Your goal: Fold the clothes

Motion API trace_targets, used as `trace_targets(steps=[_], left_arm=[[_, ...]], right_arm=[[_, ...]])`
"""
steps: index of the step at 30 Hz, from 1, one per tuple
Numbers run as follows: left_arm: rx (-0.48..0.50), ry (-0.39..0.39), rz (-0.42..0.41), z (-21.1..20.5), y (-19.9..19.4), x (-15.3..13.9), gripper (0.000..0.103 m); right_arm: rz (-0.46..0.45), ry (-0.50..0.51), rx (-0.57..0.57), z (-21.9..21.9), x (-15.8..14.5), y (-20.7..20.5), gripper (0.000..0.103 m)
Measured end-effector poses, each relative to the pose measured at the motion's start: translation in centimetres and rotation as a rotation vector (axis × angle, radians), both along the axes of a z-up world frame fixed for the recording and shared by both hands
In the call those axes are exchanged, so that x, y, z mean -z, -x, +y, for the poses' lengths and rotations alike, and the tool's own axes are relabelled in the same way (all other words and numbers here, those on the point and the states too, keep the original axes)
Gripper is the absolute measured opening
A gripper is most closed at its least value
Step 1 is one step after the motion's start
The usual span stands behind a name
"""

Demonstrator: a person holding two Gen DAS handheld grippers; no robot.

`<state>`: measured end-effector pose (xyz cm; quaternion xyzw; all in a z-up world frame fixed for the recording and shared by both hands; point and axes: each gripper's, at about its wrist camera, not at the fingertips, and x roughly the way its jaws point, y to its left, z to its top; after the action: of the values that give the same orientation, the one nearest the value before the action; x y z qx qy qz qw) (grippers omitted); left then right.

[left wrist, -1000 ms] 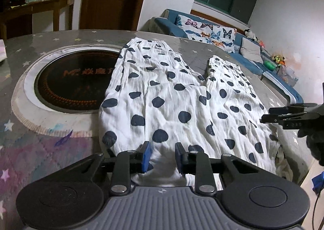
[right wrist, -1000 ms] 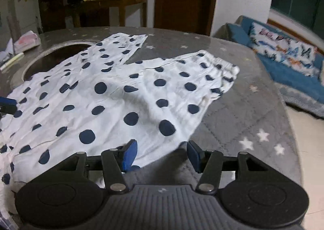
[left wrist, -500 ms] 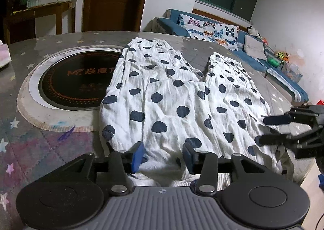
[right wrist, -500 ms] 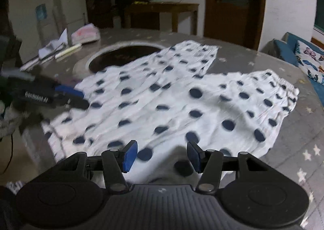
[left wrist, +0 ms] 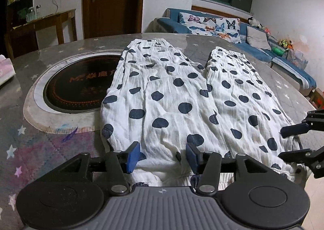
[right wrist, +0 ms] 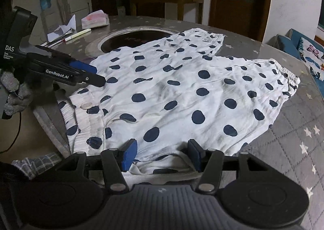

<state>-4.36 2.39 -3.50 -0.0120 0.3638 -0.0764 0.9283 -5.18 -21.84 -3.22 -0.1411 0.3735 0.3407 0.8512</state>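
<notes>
At the left of the left wrist view a dark round inset (left wrist: 81, 86) sits in the counter (left wrist: 40, 149). Polka-dot trousers (left wrist: 172, 98) lie flat at centre. The left gripper (left wrist: 163, 156), fingers just spreading, straddles their near edge, pinching nothing; the right gripper (right wrist: 162, 154) likewise stands spread.

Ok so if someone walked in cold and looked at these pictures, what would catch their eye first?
The white polka-dot pants, spread flat across the grey star-print table with both legs stretched toward the far edge. Next, the dark round hotplate set into the table, partly under the left pant leg. Nearer the camera, the left gripper and right gripper sit at the waistband end, jaws apart; the left jaws have just been opening.
</notes>
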Motion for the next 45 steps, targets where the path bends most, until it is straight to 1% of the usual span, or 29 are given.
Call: trace_targets(steps=[4, 8, 12, 16, 23, 31, 35, 41, 45], left_arm=[[0.005, -0.003, -0.002, 0.1, -0.1, 0.1, 0.056], [0.012, -0.007, -0.007, -0.1, 0.0, 0.2, 0.061], [0.023, -0.014, -0.011, -0.5, 0.1, 0.4, 0.068], [0.026, -0.018, -0.012, -0.7, 0.0, 0.4, 0.071], [0.030, -0.017, -0.014, -0.7, 0.0, 0.5, 0.072], [0.040, -0.004, -0.020, -0.5, 0.1, 0.5, 0.073], [0.046, 0.010, -0.021, -0.3, 0.2, 0.5, 0.073], [0.053, 0.030, -0.020, 0.0, 0.1, 0.6, 0.075], [0.057, 0.040, -0.020, 0.1, 0.2, 0.6, 0.076]], right_arm=[[0.021, 0.003, -0.025, 0.4, -1.0, -1.2, 0.056], [0.003, -0.022, -0.032, 1.6, -2.2, -3.1, 0.056], [-0.018, -0.027, -0.043, 3.9, -2.8, -5.8, 0.056], [0.003, -0.049, -0.048, 6.5, -2.9, -8.6, 0.056], [0.049, -0.059, -0.054, 10.3, -2.2, -12.8, 0.056], [0.093, -0.038, -0.013, 12.4, -0.5, -17.0, 0.056], [0.092, -0.015, 0.014, 12.8, 0.4, -18.7, 0.056], [0.062, 0.017, 0.049, 13.8, 0.6, -21.4, 0.056], [0.044, 0.045, 0.074, 14.9, 0.7, -24.0, 0.056]])
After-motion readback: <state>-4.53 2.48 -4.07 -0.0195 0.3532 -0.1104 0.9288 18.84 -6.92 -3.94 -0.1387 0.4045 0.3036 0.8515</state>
